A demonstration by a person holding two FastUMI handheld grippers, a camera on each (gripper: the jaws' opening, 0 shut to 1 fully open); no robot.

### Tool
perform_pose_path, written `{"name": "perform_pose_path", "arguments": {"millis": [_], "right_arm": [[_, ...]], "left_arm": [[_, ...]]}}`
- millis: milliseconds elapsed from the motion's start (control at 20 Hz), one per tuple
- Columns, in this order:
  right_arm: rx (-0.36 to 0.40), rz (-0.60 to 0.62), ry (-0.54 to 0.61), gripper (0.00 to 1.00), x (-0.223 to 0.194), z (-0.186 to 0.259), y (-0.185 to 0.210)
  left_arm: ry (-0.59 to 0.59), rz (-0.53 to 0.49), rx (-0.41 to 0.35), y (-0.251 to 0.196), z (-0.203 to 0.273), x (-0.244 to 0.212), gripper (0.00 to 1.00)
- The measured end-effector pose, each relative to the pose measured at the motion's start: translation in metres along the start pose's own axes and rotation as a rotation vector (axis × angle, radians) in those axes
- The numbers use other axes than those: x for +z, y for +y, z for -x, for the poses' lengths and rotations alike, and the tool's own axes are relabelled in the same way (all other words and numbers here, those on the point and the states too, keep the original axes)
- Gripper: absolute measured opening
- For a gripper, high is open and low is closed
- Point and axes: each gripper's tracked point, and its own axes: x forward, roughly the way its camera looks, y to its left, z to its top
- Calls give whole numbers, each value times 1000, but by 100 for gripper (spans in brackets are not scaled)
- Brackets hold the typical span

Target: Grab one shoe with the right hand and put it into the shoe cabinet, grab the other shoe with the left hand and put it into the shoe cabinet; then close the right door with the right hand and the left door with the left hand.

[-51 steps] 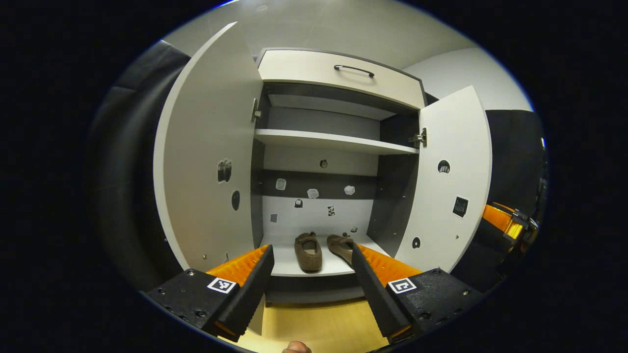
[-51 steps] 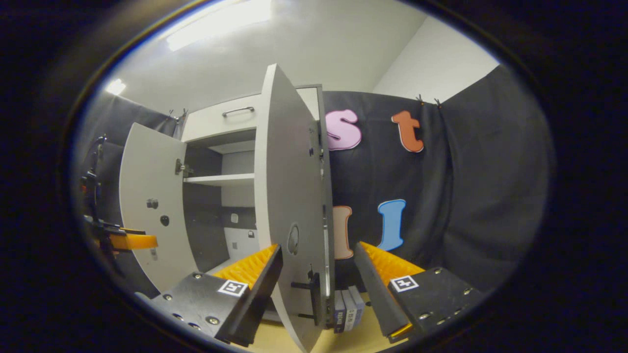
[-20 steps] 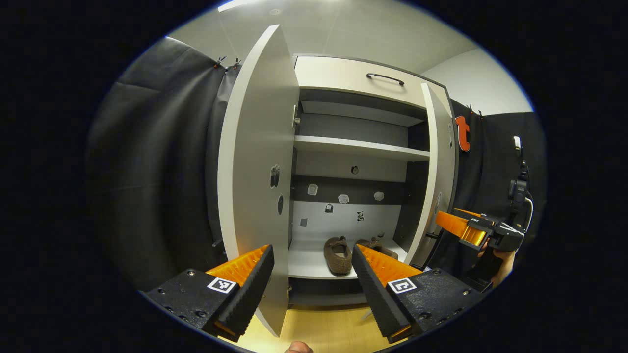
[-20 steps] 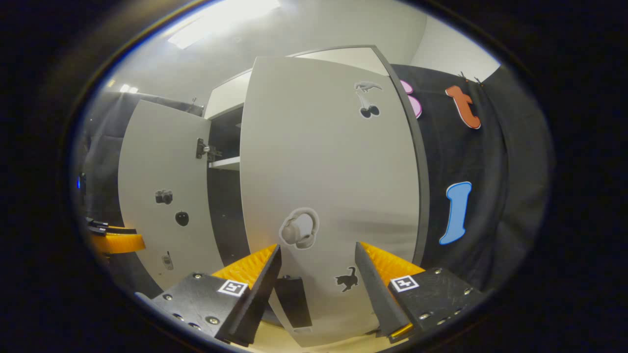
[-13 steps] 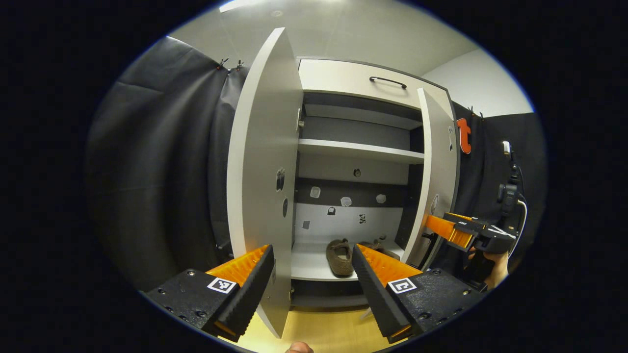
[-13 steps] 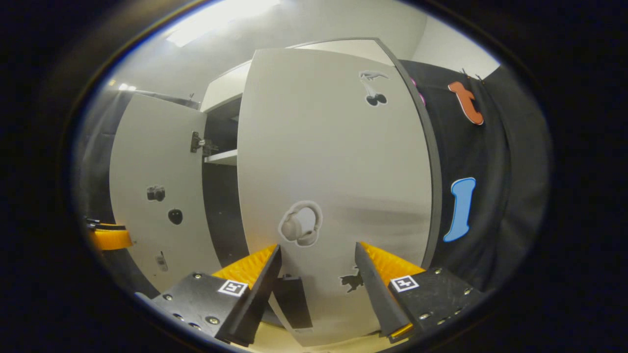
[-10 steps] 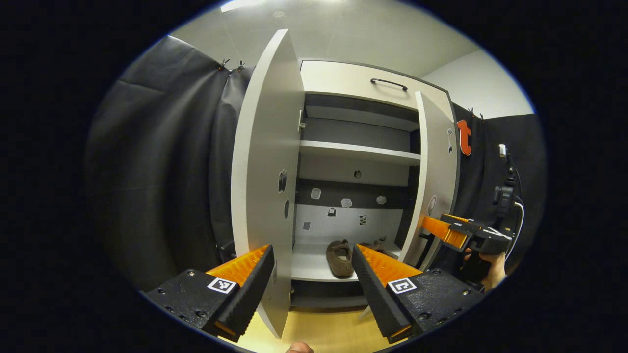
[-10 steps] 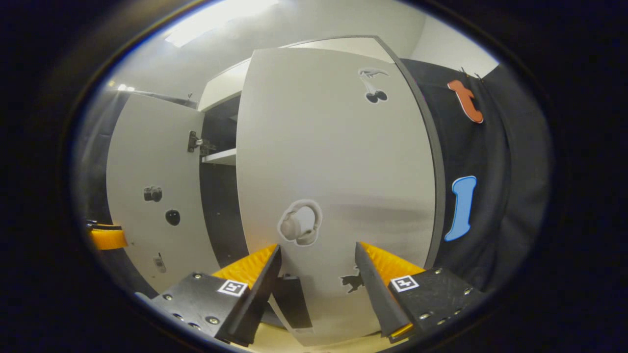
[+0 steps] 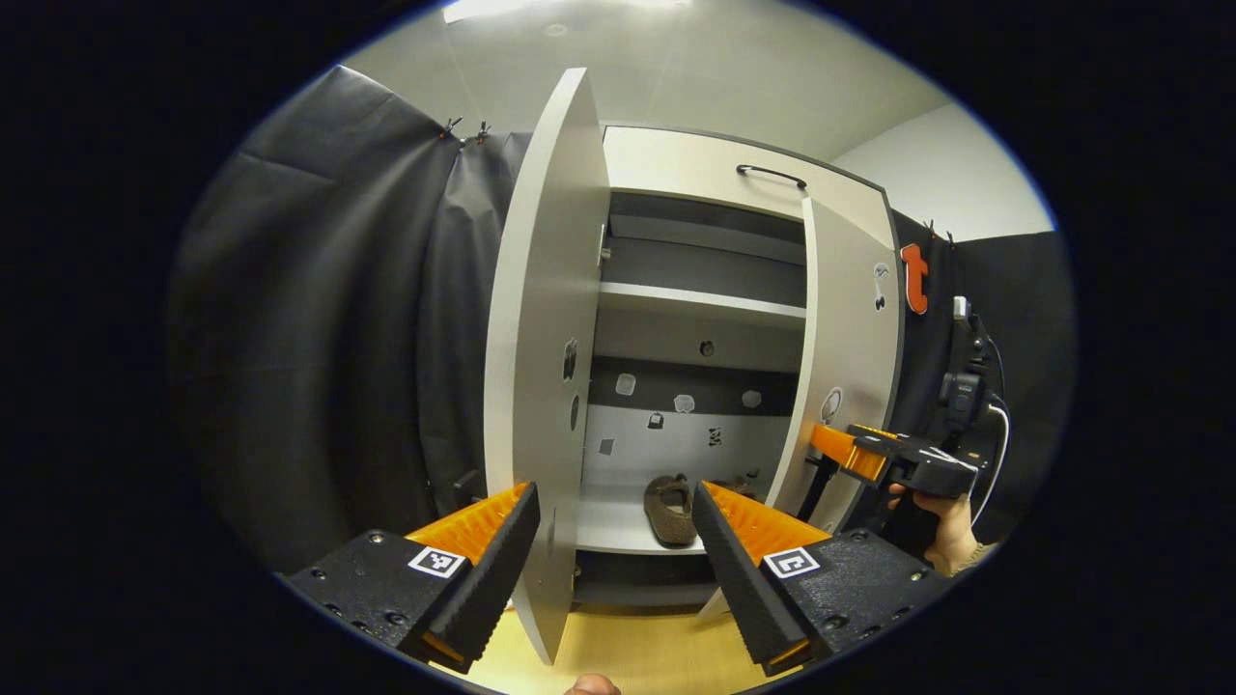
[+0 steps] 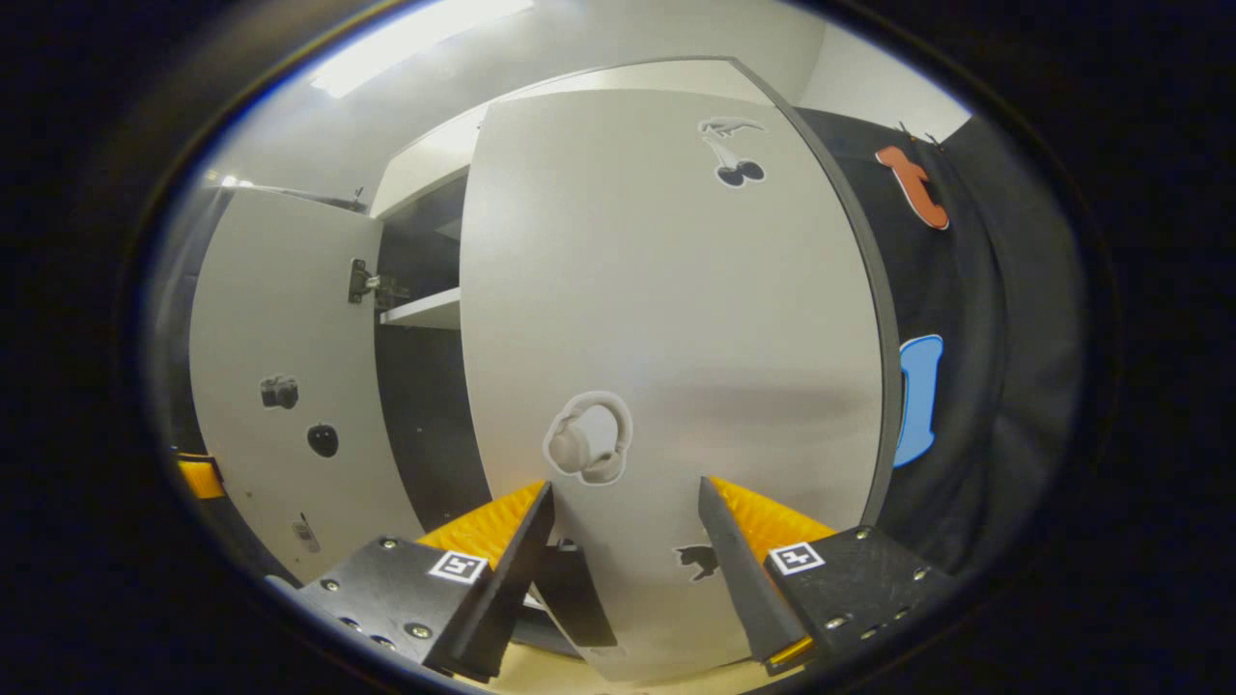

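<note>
No readable text appeared: the right door bore only picture stickers, and the gripper tags held square coded patterns.

Your backdrop: black cloth wall hanging in folds, pinned by clips at its top edge. Above it a pale ceiling and a lit ceiling lamp. A white wall stands at upper right. Below you, a yellow wooden floor. Off to your right, a dark device with a white cable stands upright against the cloth.
</note>
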Motion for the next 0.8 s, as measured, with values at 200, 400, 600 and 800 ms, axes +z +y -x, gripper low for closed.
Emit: {"name": "perform_pose_path", "arguments": {"millis": [200, 400, 600, 800], "right_arm": [[-12, -14, -3, 91, 2, -14, -2], [-46, -3, -17, 91, 1, -18, -1], [-71, 2, -24, 91, 1, -22, -2], [-89, -2, -31, 85, 2, -31, -3]], "left_arm": [[-3, 8, 23, 10, 10, -1, 97], [-3, 10, 72, 28, 21, 0, 96], [-4, 21, 118, 47, 31, -1, 97], [-1, 24, 166, 66, 39, -1, 96]]}}
